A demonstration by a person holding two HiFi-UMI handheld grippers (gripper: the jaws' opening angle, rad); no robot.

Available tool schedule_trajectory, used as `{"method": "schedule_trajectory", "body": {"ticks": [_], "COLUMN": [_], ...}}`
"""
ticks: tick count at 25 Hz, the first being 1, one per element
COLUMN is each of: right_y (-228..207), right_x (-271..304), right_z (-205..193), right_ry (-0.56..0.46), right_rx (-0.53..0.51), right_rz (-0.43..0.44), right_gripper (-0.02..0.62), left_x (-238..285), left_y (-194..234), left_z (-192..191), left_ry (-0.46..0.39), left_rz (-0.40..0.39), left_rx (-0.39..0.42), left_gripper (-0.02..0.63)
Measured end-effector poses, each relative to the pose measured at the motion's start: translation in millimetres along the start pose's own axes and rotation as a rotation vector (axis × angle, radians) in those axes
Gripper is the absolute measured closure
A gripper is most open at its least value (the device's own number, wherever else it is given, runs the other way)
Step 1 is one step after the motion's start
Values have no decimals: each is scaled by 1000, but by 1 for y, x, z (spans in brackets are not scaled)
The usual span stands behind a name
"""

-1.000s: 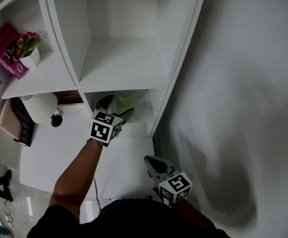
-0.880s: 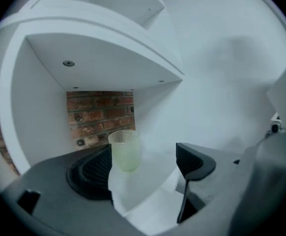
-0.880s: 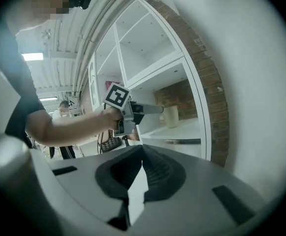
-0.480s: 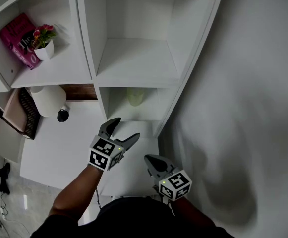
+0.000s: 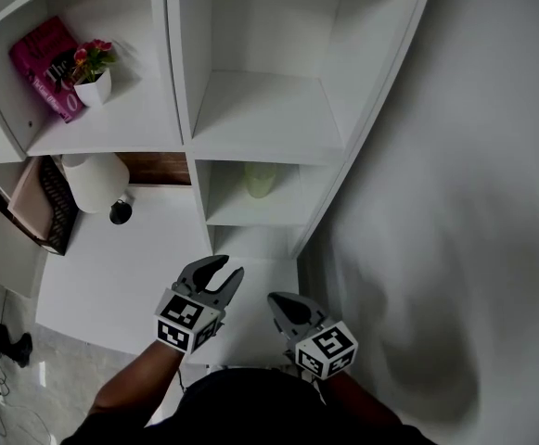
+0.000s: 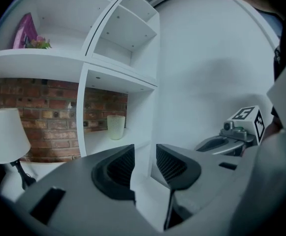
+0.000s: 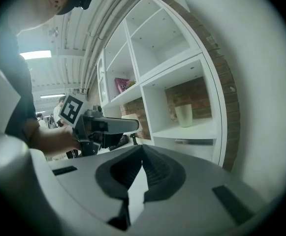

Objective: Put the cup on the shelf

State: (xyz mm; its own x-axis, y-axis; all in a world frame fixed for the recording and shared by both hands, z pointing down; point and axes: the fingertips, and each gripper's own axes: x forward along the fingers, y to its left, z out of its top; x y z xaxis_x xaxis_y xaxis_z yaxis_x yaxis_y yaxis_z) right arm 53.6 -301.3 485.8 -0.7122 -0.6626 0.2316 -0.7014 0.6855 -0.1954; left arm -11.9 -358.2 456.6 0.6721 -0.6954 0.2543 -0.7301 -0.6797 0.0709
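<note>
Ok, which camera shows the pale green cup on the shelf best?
The left gripper view: the pale green cup stands whole and side-on on the white shelf, sharp against brick. The right gripper view shows it side-on too, a close second. The head view looks steeply down on it, shadowed.

**Shelf** [image 5: 190, 146]: white, open-fronted bays split by an upright divider [image 5: 181, 54].
- Bay at 12 o'clock: open across its whole width and depth.
- Bay just under it: a cup [image 5: 260, 180] stands toward the back, with passing room at its 3 and 9 o'clock and in front.
- Bay at 10 o'clock: a potted plant [image 5: 95, 70] stands against a pink book [image 5: 44, 68], with free floor at the plant's 3 o'clock.

**Desk** [image 5: 111, 281], at 8 o'clock: a lamp [image 5: 97, 179] and a dark mesh item [image 5: 54, 216] crowd the far left. The near part is open.

**Wall** [image 5: 455, 202]: closes off everything from 1 to 5 o'clock.
</note>
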Motion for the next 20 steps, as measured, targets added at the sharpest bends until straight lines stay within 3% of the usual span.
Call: {"method": "schedule_trajectory", "body": {"ticks": [6,20], "right_y": [4,5], "right_x": [-2,-8], "right_z": [5,8], "right_ry": [-37,-38], "right_rx": [1,-17], "right_rz": [2,10], "right_gripper": [592,592], "left_x": [-23,-52], "left_y": [-2,-11], "left_z": [1,-13], "left_ry": [-30,-41], "left_rz": [19,41], "left_rx": [-11,-51], "left_gripper": [569,598]}}
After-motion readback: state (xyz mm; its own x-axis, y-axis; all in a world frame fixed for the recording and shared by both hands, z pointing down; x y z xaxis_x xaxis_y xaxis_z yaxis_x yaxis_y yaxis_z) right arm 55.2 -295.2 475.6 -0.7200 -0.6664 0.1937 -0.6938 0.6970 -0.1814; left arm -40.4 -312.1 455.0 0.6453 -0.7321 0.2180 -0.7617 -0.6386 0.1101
